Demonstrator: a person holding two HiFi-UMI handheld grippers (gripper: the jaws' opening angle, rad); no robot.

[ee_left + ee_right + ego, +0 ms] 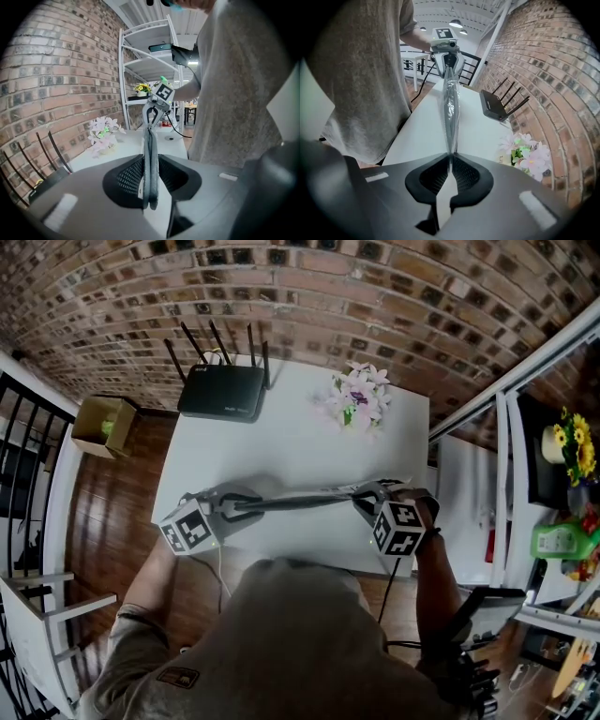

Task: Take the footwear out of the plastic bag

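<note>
Over table (281, 451), left claw (150, 178) and right claw (451, 161) clamp plastic bag (451, 108); router (223, 392), flowers (359, 399) beyond.

You can pass over the middle of the table (291, 442). The router (223, 390) stands at 11 o'clock, the flowers (359, 397) at 1, the stretched plastic bag (300, 501) at 6.

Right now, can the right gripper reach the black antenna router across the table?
Probably not yet: the right gripper is shut on the clear plastic bag, stretched to the left gripper, which grips the grey footwear. The white table up to the black antenna router looks clear.
</note>
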